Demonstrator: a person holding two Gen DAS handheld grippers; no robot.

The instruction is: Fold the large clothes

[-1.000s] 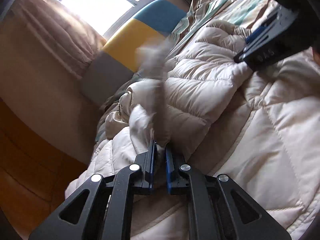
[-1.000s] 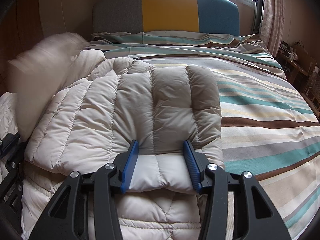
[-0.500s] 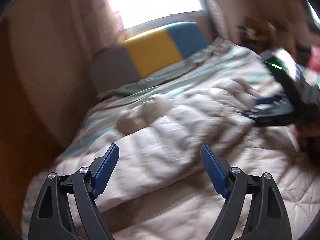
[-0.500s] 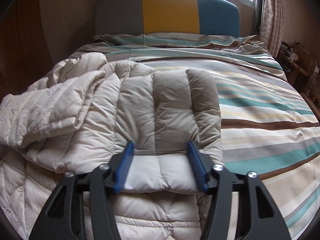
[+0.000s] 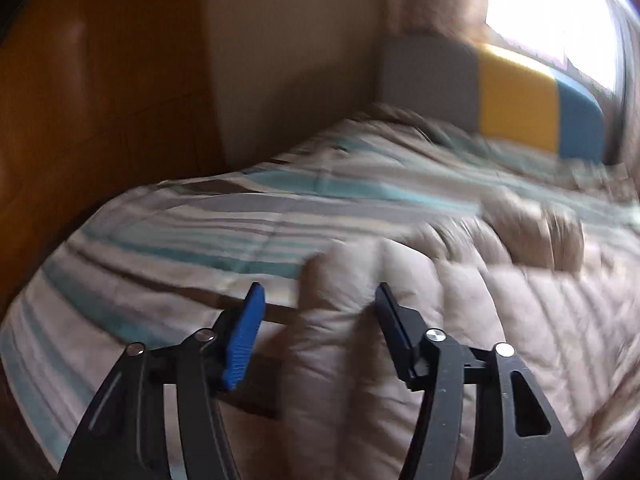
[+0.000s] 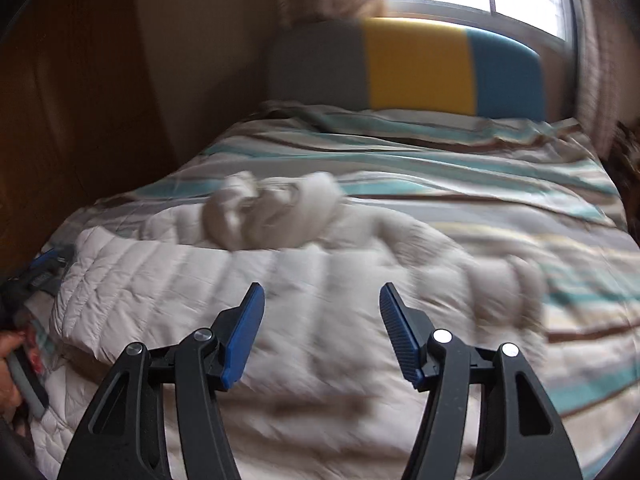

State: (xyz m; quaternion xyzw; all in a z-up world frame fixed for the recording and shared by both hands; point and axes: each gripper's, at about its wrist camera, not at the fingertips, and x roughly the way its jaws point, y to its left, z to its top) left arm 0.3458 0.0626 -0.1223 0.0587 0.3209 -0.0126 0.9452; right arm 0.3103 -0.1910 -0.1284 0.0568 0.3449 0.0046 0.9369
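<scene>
Left gripper [image 5: 318, 300]: its jaws have just been closing a bit, yet they stand apart with nothing pinched; the coat's edge only lies below them.
Right gripper [image 6: 322, 300]: spread, holding nothing, up above the coat.
Puffy coat [image 6: 248, 304]: lies on the striped bed cover [image 6: 500, 168], a sleeve [image 6: 272, 208] bunched on top.
Done: looks like both sleeves are turned in over the middle.
Left to do: probably fold the long body over, then press it flat.
Headboard [image 6: 416, 64]: far end of the bed, under the window.
</scene>
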